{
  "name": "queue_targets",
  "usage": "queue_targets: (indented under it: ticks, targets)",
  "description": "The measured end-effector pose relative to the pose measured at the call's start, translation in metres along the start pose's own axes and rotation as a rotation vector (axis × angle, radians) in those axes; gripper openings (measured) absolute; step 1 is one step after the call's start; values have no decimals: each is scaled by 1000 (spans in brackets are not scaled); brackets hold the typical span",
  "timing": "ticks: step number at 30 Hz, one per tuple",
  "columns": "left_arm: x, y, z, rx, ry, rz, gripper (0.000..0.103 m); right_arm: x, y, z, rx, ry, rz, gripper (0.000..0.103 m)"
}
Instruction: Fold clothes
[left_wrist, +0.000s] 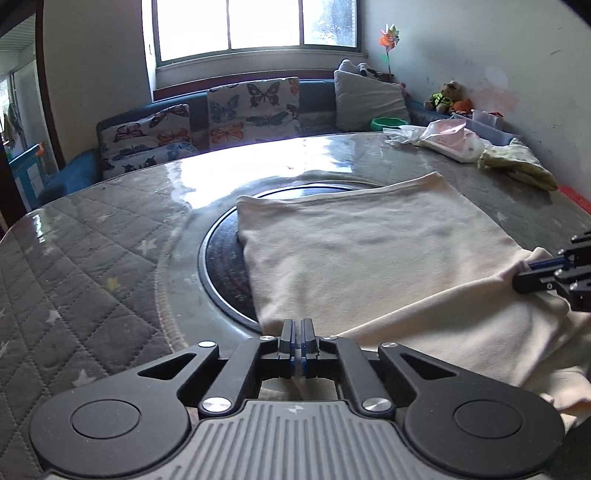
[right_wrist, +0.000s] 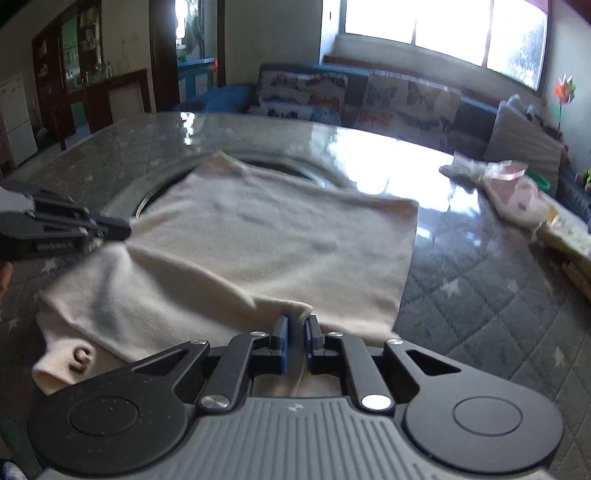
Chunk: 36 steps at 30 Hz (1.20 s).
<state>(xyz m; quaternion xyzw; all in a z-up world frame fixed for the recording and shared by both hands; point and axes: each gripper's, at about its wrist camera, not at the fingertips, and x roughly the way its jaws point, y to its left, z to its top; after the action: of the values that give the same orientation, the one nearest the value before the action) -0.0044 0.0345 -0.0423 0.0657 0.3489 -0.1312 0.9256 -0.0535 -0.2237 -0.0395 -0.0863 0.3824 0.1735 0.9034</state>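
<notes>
A cream garment (left_wrist: 369, 251) lies spread on the round table, partly folded, its near edge bunched toward me. In the right wrist view the same cream garment (right_wrist: 258, 236) shows a brown mark near its lower left corner. My left gripper (left_wrist: 297, 330) is shut, pinching the garment's near left edge; the left gripper (right_wrist: 123, 226) also appears at the left of the right wrist view, with fabric pulled up to its tip. My right gripper (right_wrist: 295, 325) is shut on a raised fold of the garment. That right gripper (left_wrist: 517, 277) enters the left wrist view from the right, gripping the fabric.
The table (left_wrist: 92, 258) has a grey quilted cover under glass and a black round centre (left_wrist: 221, 266) partly under the garment. Plastic-wrapped items (left_wrist: 447, 140) and a yellow-green cloth (left_wrist: 517, 168) lie at the far right. A sofa with butterfly cushions (left_wrist: 251, 107) stands behind.
</notes>
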Motion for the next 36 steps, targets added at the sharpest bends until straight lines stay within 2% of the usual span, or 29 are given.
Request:
queue_targets:
  ticks: [3,7,11,15,17,20,25,32,36]
  targets:
    - [-7,6,4,-30,1,-25,8,-7,-1,-2,1,-23,3,17]
    - [-23,-5,8,-25,-26,-119,24,-23,7,-3,-54,-57,26,21]
    - [-25,-28,2,53,-10,-191,27,-22,15,-10,-97,-38,59,24]
    - [-18,-38,-10,104,43,-205,27,-19,21,-19,-145,-20,75,26]
    - [-25,-37,-14,126,38,-211,28,-24,23,-19,-165,-20,74,33]
    - [-43,-34,-19,159,27,-238,43,-41,25,-23,-211,-31,87,37]
    - [-76,-38,-39,288,19,-281,49,-65,28,-37,-290,-21,85,42]
    - [-84,-64,-65,462,14,-255,52,-90,40,-66,-482,-7,80,61]
    - [-80,-82,-75,559,-30,-209,51,-90,49,-75,-545,-23,68,69]
